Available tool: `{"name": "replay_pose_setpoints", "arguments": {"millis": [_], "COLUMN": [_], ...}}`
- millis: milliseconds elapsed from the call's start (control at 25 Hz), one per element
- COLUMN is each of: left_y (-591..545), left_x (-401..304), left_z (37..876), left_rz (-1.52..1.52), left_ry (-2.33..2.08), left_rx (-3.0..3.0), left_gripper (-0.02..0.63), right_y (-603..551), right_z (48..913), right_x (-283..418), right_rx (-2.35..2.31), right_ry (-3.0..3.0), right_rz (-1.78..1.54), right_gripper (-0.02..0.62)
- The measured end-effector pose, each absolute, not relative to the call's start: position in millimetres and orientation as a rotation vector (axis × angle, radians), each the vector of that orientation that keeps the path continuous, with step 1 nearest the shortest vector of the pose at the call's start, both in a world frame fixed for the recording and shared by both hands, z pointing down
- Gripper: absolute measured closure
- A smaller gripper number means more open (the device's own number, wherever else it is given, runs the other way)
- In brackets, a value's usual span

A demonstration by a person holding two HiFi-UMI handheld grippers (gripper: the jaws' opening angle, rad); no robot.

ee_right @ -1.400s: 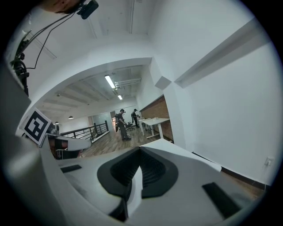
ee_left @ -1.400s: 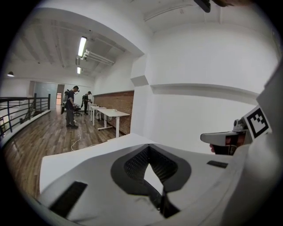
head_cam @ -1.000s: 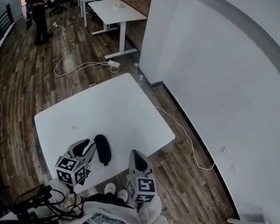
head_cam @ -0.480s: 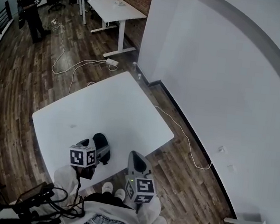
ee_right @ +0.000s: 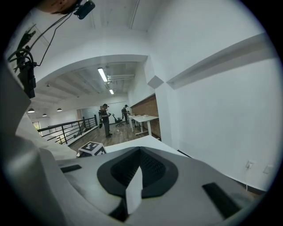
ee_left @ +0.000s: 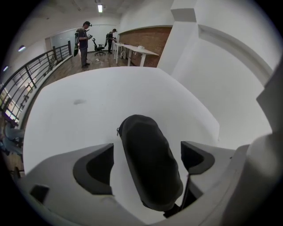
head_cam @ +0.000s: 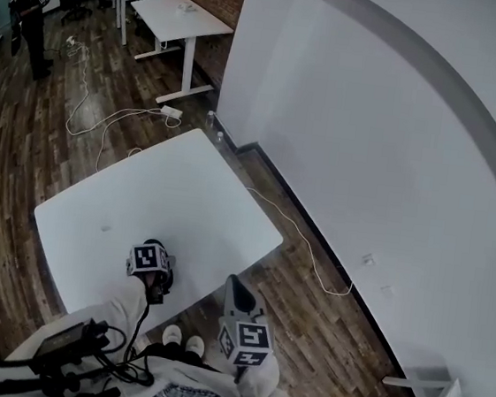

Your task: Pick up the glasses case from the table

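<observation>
While glasses case (ee_left: 150,163) lies on table (ee_left: 66,119), long axis pointing away between spread, untouching left gripper (ee_left: 148,159) jaws, right gripper (ee_right: 137,176) clenched, empty.

A black, oblong glasses case (ee_left: 148,170) with rounded ends and a smooth, slightly domed top lies flat and closed on the white table (ee_left: 84,119), close to the table's near edge. Its long axis runs from near to far, with the far end leaning a little left. A small zip pull (ee_left: 118,130) sits at the far-left end. The case lies between the left gripper's (ee_left: 147,149) spread jaws, clear of both pads.
</observation>
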State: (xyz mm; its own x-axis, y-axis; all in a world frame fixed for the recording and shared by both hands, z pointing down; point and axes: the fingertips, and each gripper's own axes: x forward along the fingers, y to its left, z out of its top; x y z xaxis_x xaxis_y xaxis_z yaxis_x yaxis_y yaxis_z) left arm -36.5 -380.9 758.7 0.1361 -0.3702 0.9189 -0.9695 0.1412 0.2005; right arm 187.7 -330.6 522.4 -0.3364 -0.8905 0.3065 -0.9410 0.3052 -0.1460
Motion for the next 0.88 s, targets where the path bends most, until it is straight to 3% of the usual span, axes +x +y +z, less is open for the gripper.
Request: {"name": "replay_pose_setpoints", "arguments": {"millis": [440,480,560,880], "left_y": [-383.5,-384.2,-384.8,-392.5], "left_x": [-25.2,-24.4,-23.7,-29.0], "left_z": [781.9,781.8,781.1,757.6], "left_rz": [0.8,0.809,0.831,0.861], "left_ry": [-1.386,-1.381,-1.364,-1.377], "left_rx": [1.336,1.341,1.351,1.474], "left_gripper": [0.117,0.123,0.201,0.229], "right_y": [-325.1,-325.3,-326.1,-327.0], "right_z": [521.4,522.2,523.4,530.1], "right_x": [220.8,223.0,223.8,214.0], "right_rx": [1.781,1.786,1.788,1.764], "right_ry": [-2.338,-2.335,-2.336,-2.36], "right_rz": [0.448,0.453,0.459,0.489], "right_gripper": [0.589,0.589,0.589,0.589]}}
